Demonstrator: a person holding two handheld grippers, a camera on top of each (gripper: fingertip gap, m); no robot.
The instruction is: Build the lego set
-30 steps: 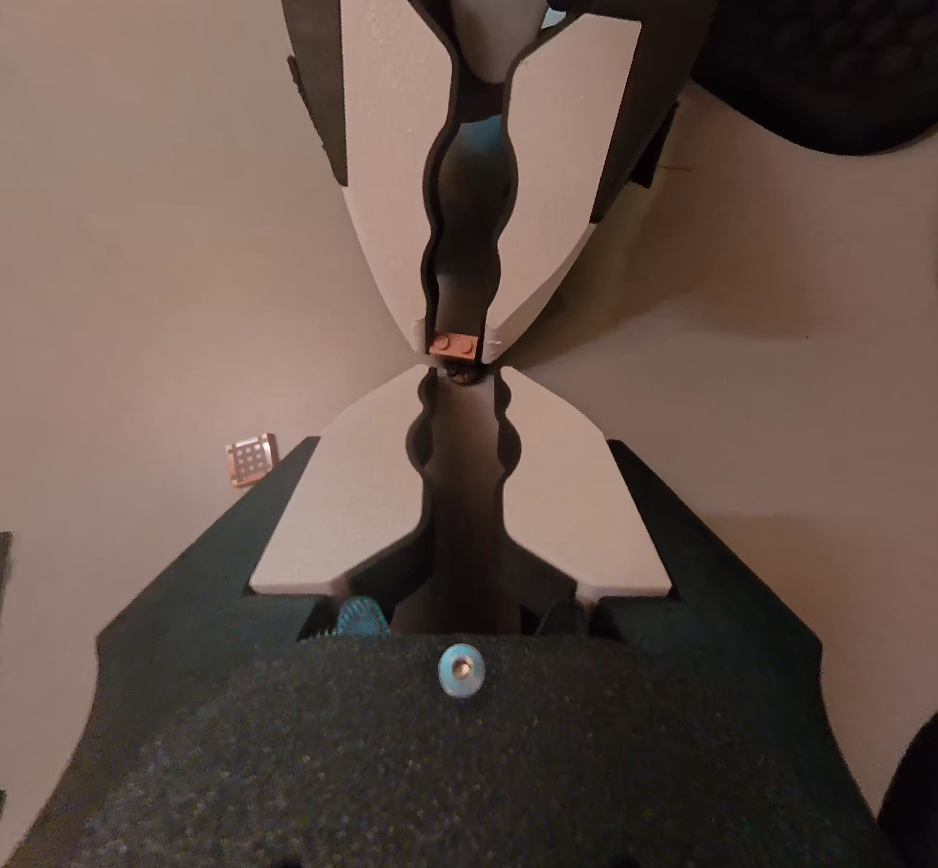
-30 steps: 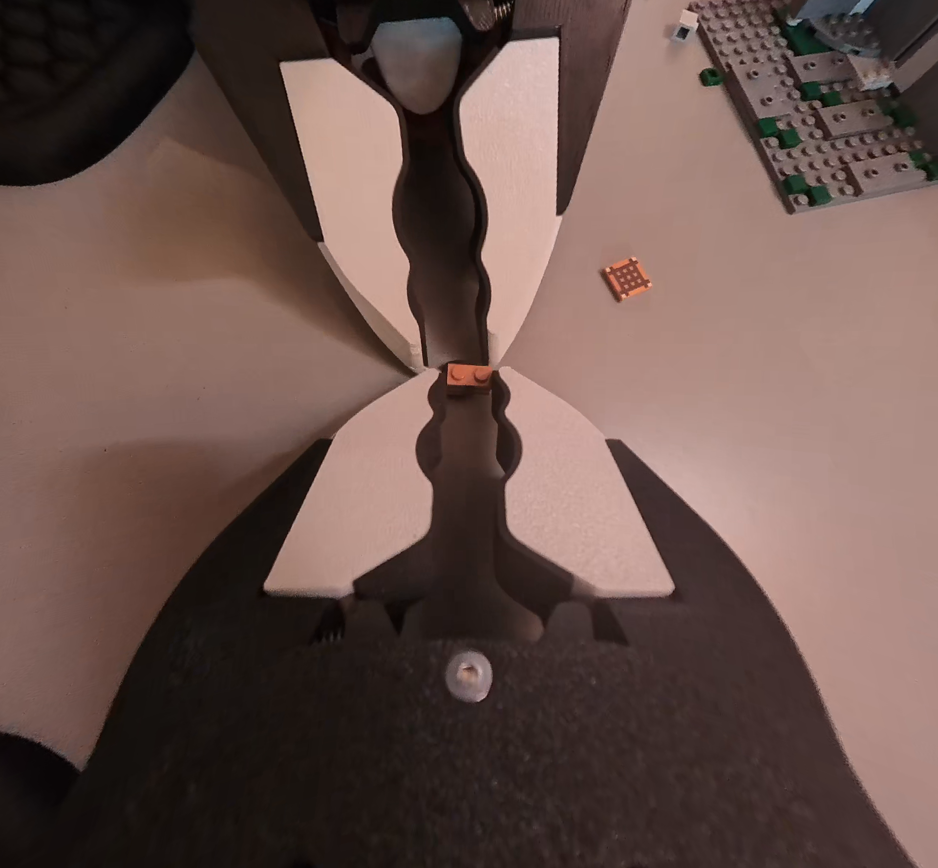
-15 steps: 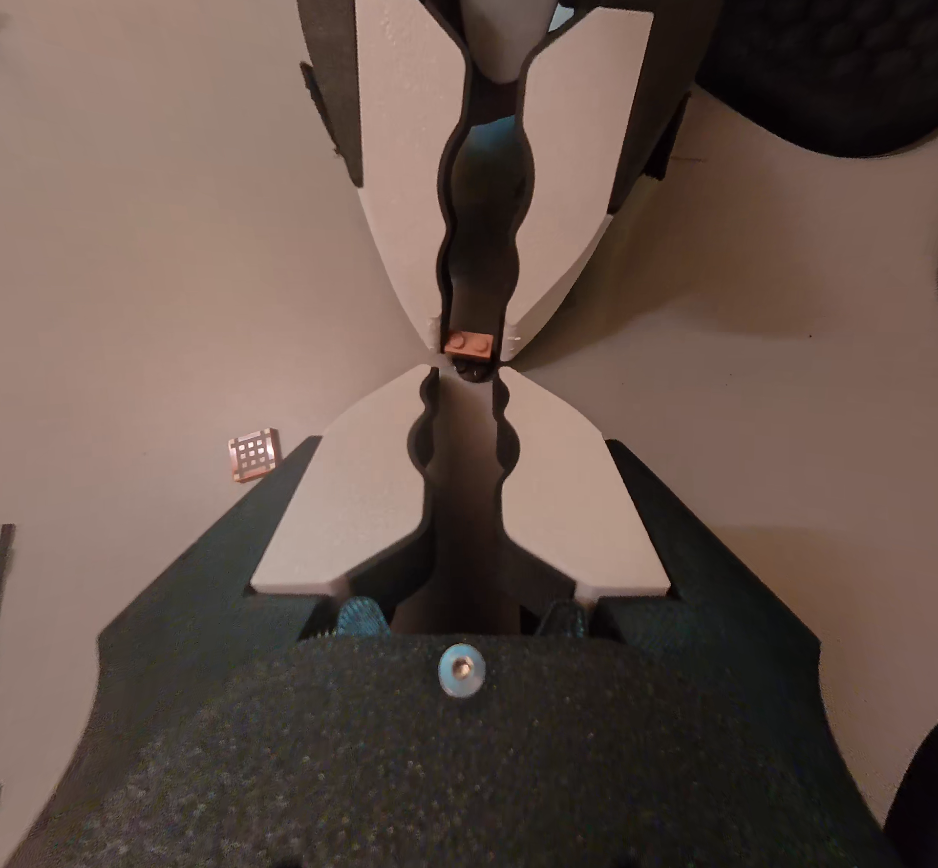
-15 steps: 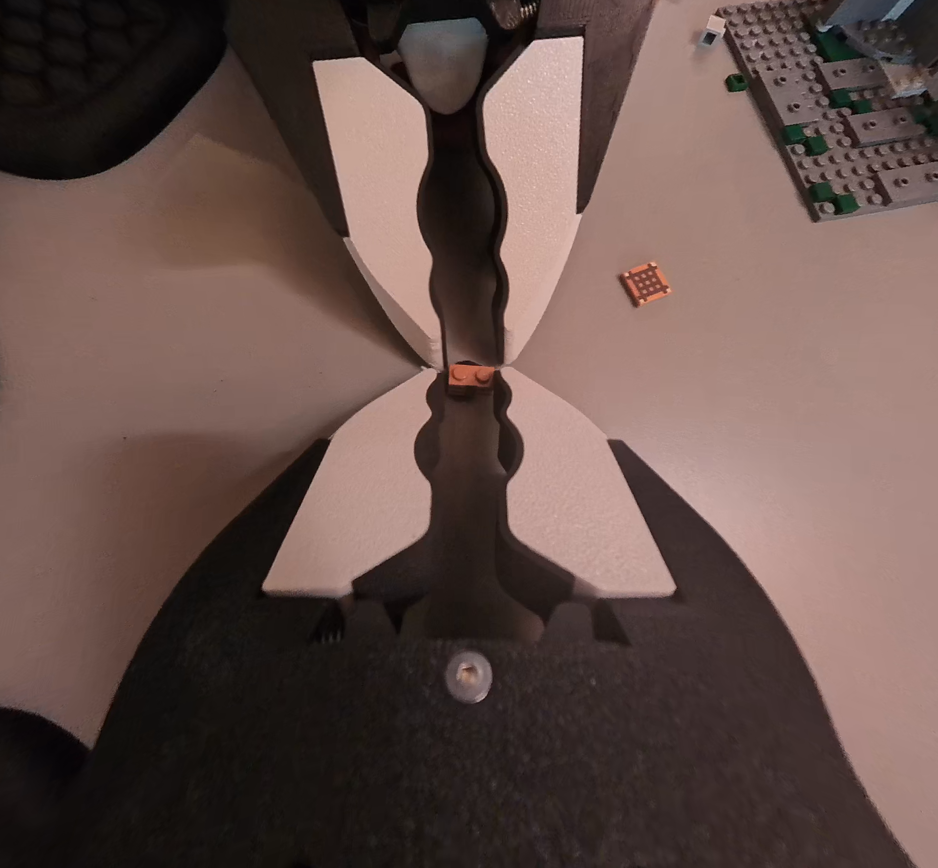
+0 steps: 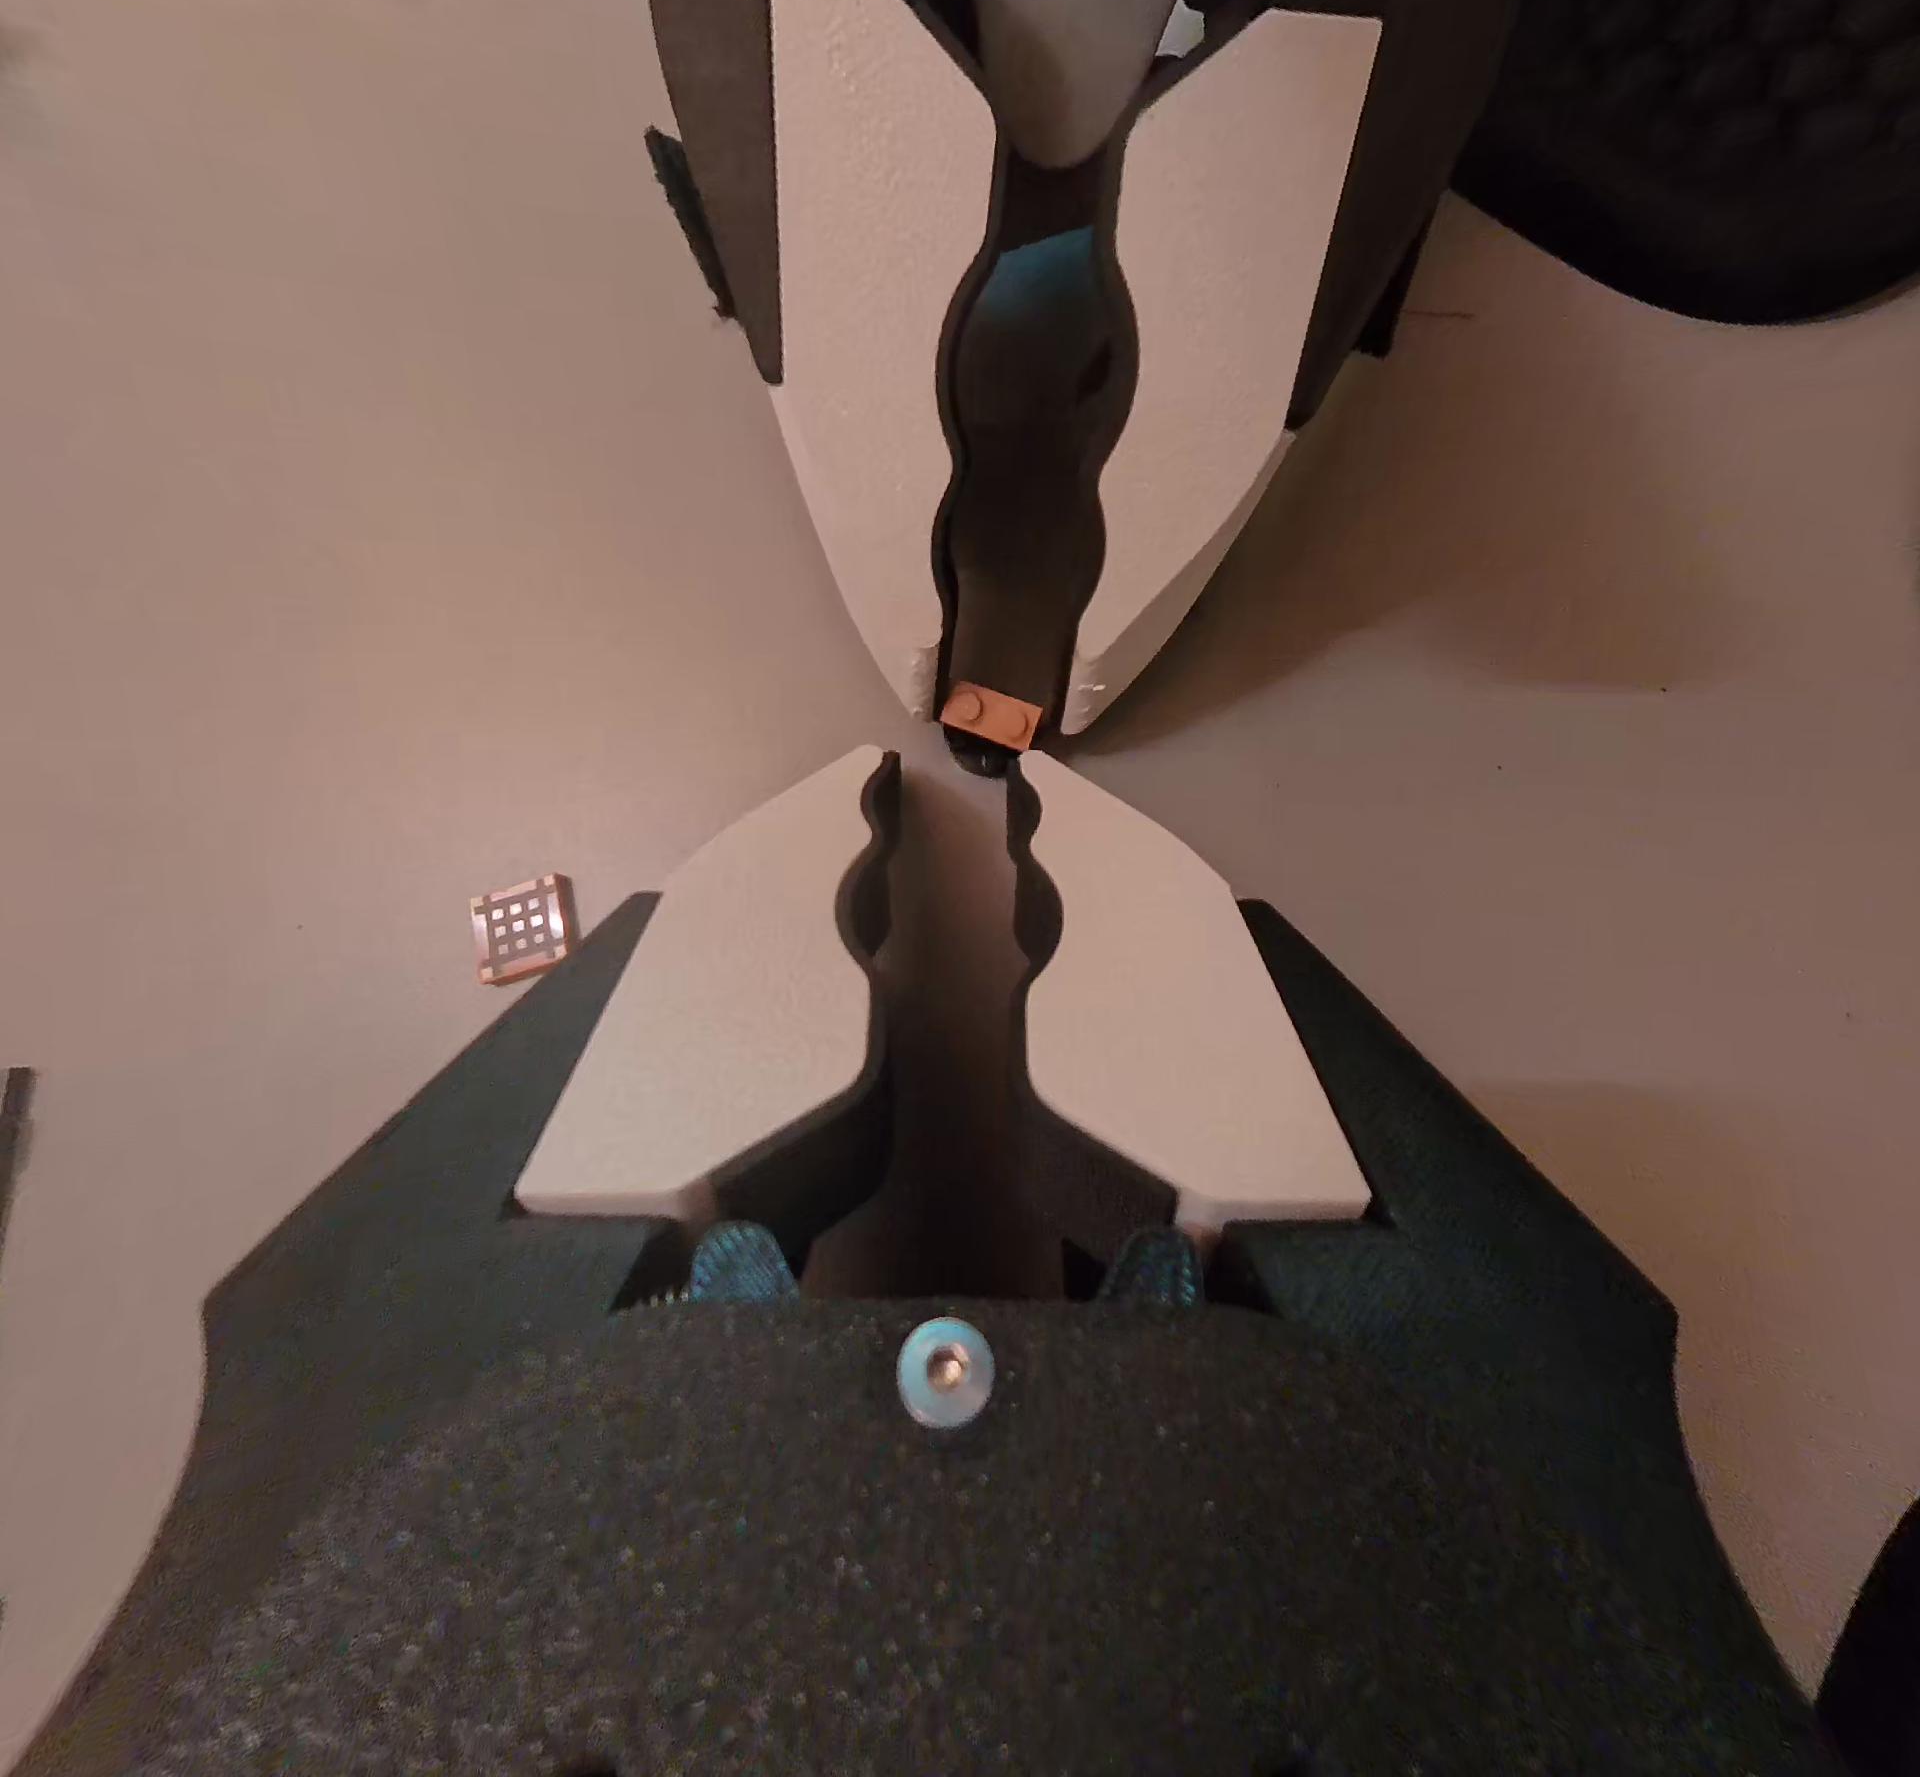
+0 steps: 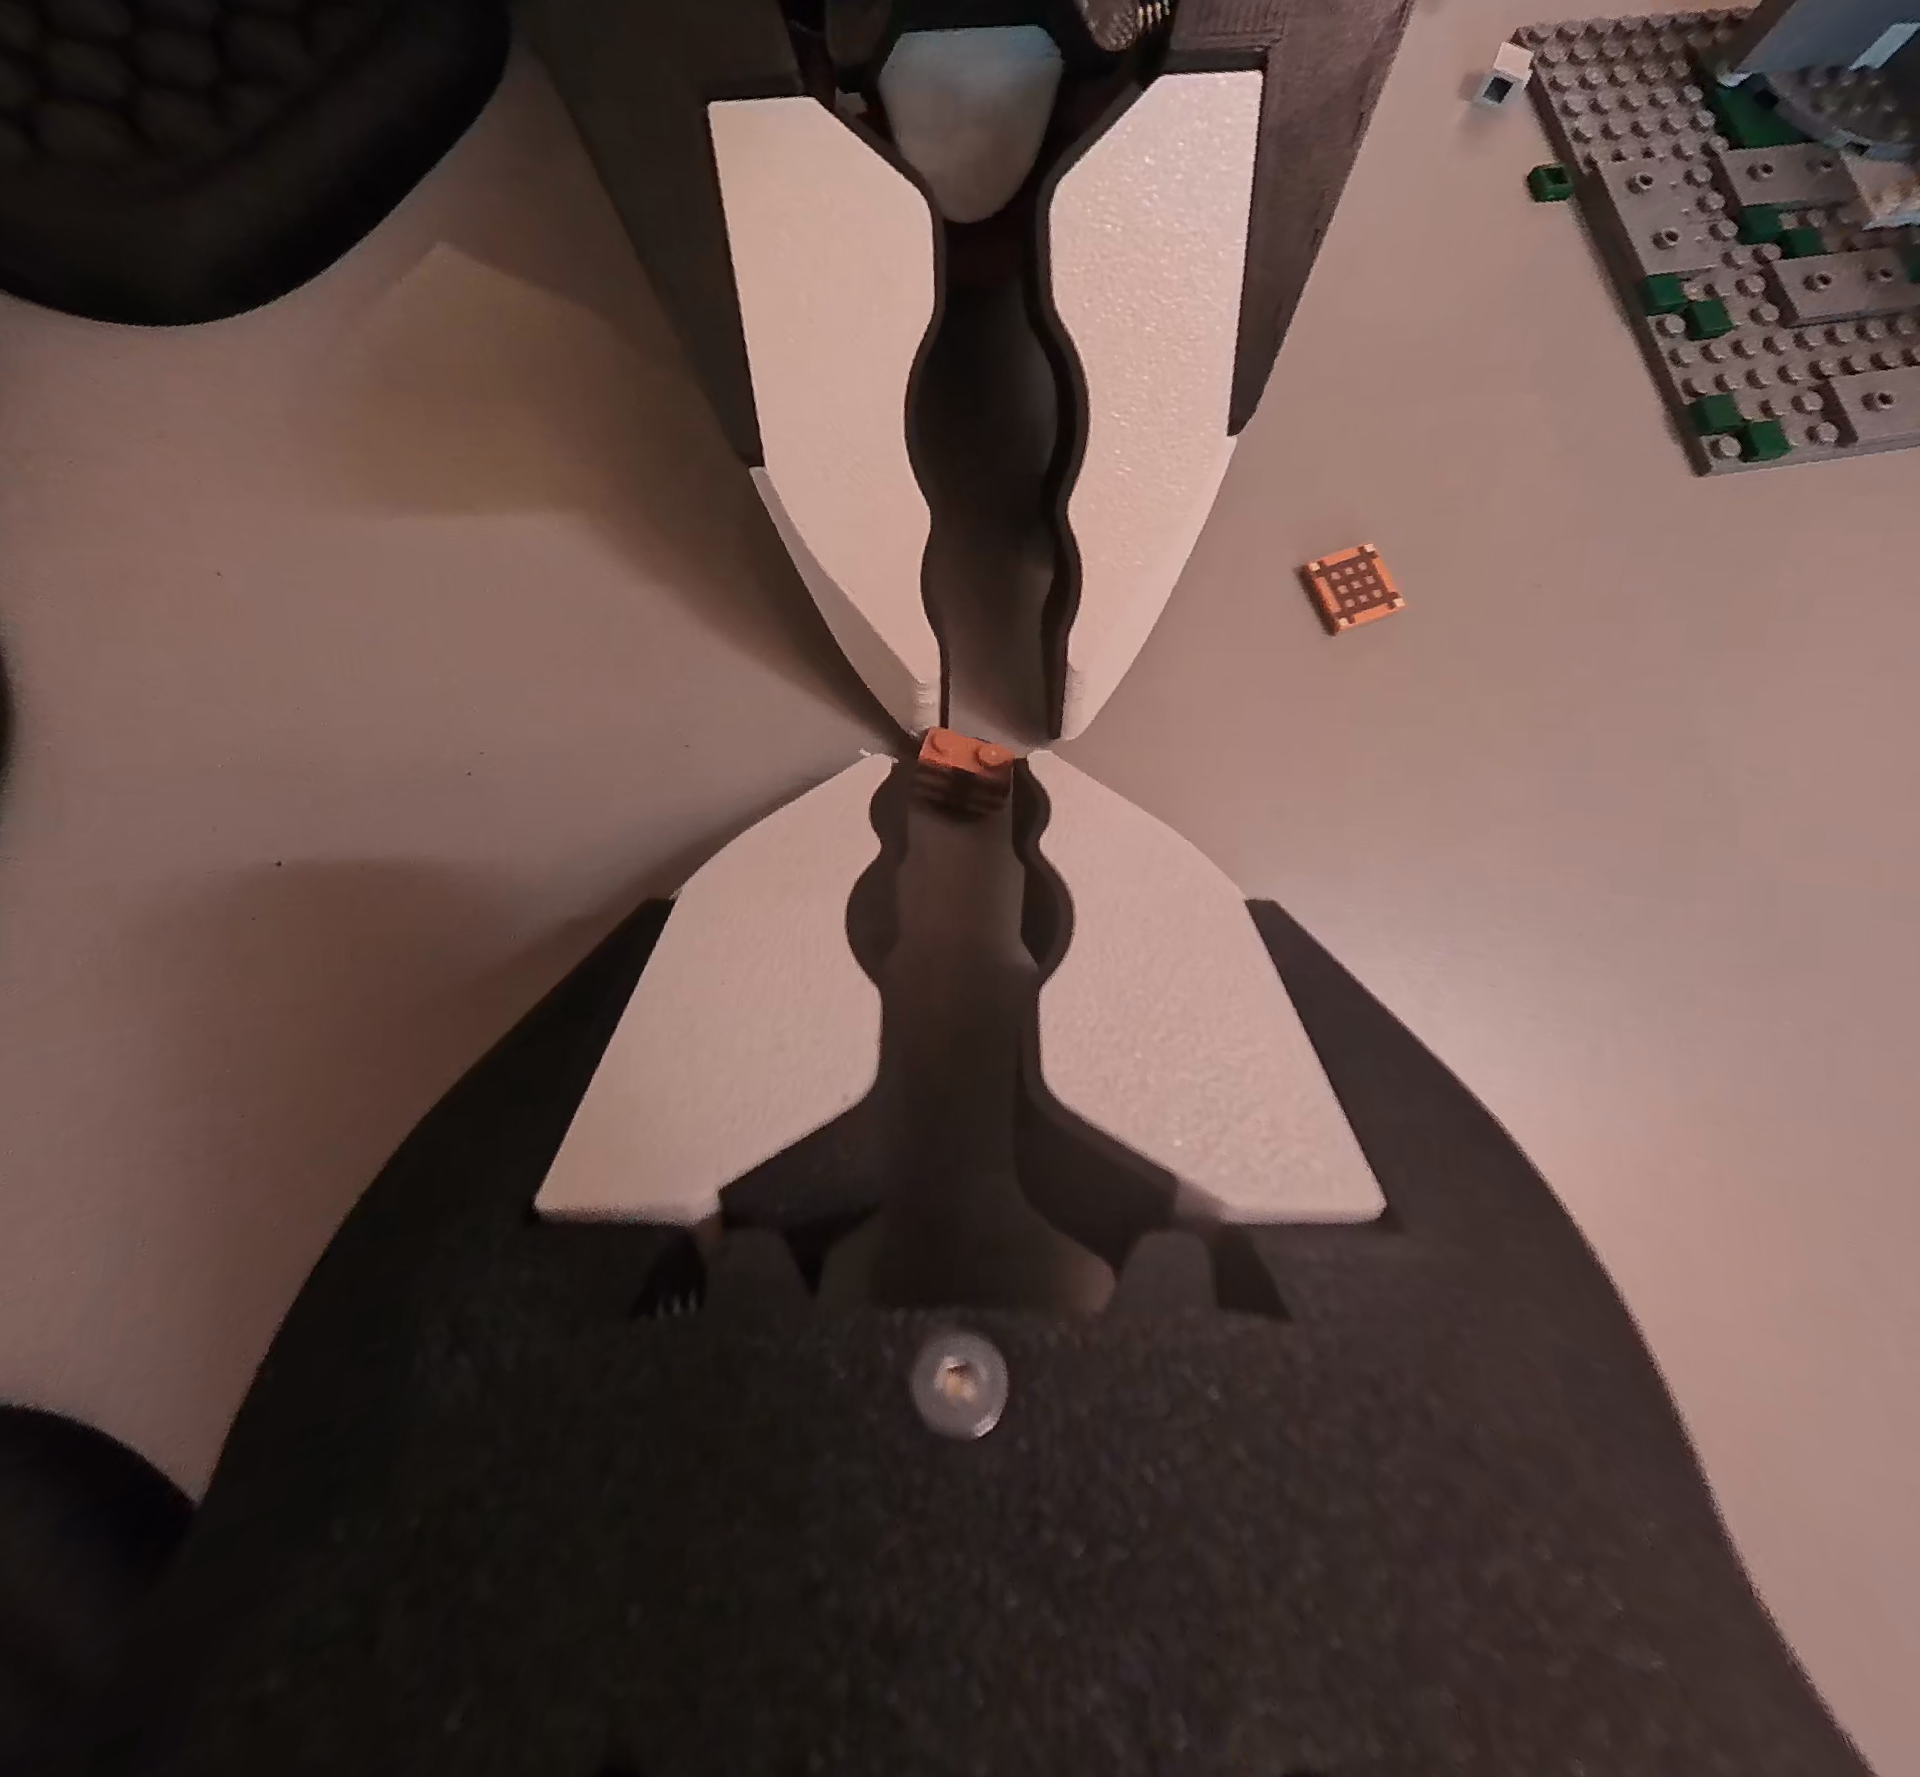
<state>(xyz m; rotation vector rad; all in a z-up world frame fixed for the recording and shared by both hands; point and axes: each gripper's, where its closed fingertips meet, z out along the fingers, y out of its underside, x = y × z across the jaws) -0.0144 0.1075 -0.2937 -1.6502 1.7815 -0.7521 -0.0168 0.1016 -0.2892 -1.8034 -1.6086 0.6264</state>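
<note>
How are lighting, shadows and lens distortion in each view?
Left wrist view: dim warm light, broad soft shadows on the table right of the grippers; fisheye bulges the left gripper; orange brick sharp. Right wrist view: same warm cast, shadow left; grey baseplate skewed near the edge.

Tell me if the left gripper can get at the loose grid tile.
Probably yes: the grid tile lies alone beside the left gripper, nothing between, though its jaws are up against the orange plate.
</note>
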